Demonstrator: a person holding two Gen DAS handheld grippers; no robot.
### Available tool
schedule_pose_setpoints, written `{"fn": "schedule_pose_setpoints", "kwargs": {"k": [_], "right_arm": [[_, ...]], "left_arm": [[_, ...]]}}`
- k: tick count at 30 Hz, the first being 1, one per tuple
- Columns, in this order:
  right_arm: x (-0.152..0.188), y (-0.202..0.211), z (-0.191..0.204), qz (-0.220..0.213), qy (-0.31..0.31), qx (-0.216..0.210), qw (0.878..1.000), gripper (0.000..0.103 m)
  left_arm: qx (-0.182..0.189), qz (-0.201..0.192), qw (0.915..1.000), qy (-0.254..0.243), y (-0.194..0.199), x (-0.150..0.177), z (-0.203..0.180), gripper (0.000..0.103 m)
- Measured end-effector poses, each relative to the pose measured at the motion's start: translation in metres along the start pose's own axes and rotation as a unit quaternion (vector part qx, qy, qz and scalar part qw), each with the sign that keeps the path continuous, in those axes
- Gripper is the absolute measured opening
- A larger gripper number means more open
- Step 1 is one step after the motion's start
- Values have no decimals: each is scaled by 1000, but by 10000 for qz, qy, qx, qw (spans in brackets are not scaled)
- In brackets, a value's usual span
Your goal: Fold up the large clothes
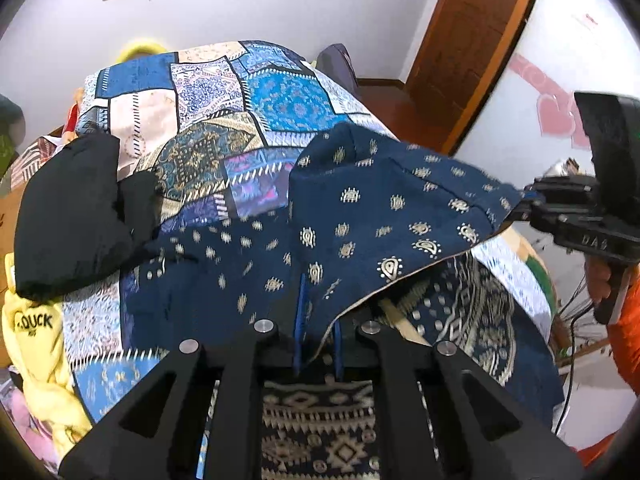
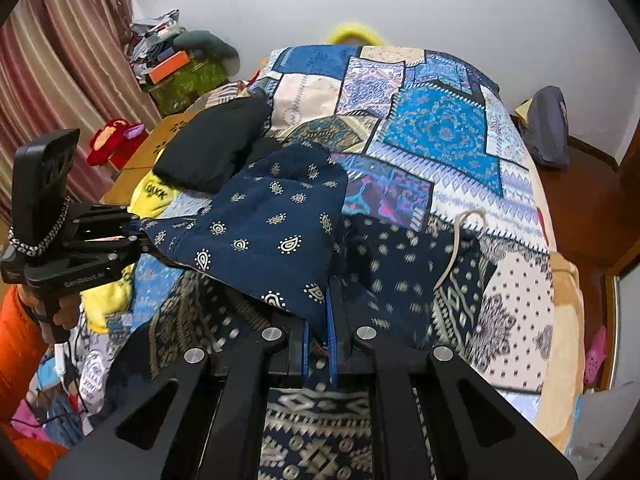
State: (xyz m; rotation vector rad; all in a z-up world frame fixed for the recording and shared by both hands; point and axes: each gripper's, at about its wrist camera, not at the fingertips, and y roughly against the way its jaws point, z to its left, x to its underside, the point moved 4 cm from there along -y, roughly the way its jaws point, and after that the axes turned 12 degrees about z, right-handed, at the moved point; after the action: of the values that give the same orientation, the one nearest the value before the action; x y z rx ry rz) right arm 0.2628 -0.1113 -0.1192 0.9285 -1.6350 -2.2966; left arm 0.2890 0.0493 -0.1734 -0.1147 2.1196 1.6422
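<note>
A large navy garment with gold paisley print (image 1: 384,216) (image 2: 264,224) lies on the bed, one part lifted and stretched between both grippers. My left gripper (image 1: 318,332) is shut on its hem; in the right wrist view the left gripper (image 2: 138,236) pinches the cloth's left corner. My right gripper (image 2: 318,336) is shut on the cloth too; in the left wrist view the right gripper (image 1: 528,204) holds the far right corner. The garment's patterned lower part (image 1: 320,428) lies under the fingers. A beige drawstring (image 2: 460,240) trails on it.
A patchwork quilt (image 1: 240,120) (image 2: 436,128) covers the bed. A black garment (image 1: 76,216) (image 2: 216,148) and a yellow one (image 1: 36,344) lie at the left. A wooden door (image 1: 468,48), a cluttered corner (image 2: 176,64) and curtains (image 2: 48,64) surround the bed.
</note>
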Motion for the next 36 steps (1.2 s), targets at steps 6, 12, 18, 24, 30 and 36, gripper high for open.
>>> {"fn": "schedule_pose_setpoints", "kwargs": {"k": [6,12,18,24,30,36], "right_arm": [[15,11,8,172,35,152,9997,20],[14,42,14,-320,123,186,9992,38],[-4,44,9,-565,-31,169,9983,40],[-19,1,-9,-101,-440,-30,9990,40],[-5,-72,-17,785,-715,-137,9943,40],[28,-115,-8,1263,-428,169,9909,40]], "left_arm": [[-108,6,9998,-137,11,19,-14,30],[-251,-409,9988,-117,41,17,-17,39],[-346,-614,9974,163,50,-7,0,44],[-308,-318,9984,363,15,-25,13,44],[-542,318,9974,341,-49,-13,18,44],[-1035,710,9915,350,-93,18,28,55]]}}
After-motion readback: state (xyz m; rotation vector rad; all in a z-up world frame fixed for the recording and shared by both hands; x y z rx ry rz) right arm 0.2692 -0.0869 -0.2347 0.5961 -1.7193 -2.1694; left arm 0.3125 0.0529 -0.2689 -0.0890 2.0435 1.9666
